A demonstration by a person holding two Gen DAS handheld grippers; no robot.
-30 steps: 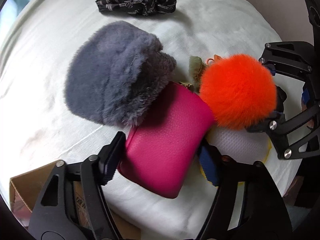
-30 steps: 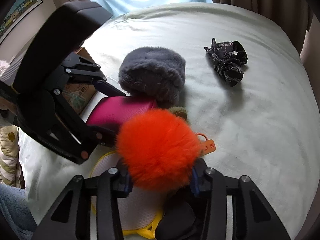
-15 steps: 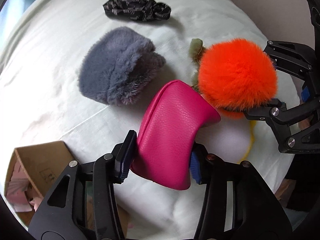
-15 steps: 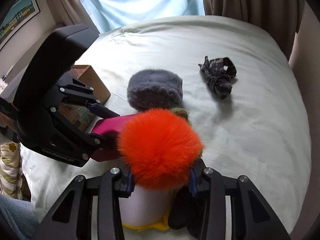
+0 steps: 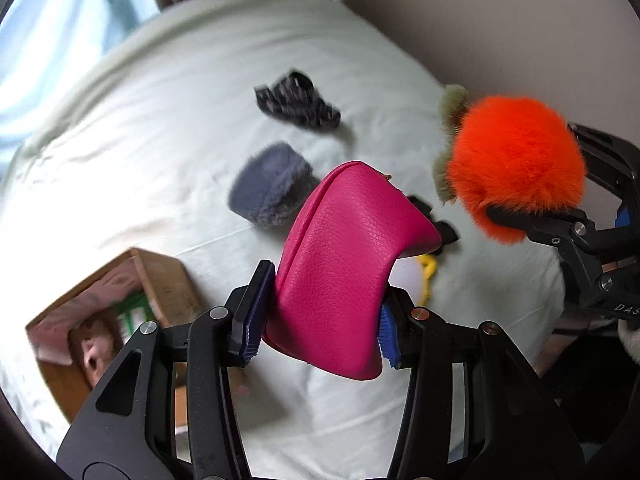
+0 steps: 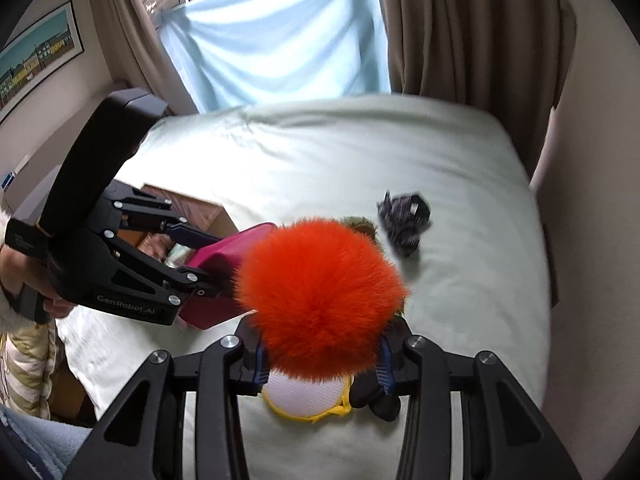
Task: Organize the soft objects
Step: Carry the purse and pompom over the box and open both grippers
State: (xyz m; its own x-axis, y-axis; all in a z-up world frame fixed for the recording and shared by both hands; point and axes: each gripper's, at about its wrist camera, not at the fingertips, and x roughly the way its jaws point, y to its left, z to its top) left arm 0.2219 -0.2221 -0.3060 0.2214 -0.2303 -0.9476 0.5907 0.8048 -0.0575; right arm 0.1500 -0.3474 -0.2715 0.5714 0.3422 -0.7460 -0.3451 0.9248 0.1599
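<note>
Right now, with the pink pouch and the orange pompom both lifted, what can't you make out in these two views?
- Cardboard box contents: left wrist view, blurred; right wrist view, blocked by the left gripper.
- Grey furry item: right wrist view, hidden behind the orange pompom.
- White mesh item: both views, mostly covered by the pompom or the pink pouch.
- Black patterned cloth: print blurred.
- Right gripper: pads buried in fur.

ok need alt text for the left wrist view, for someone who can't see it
The left gripper pinches a bright pink pouch above a pale bed, while the right gripper holds an orange pom-pom beside it. A grey furry item, dark patterned fabric and an open cardboard box lie below.
</note>
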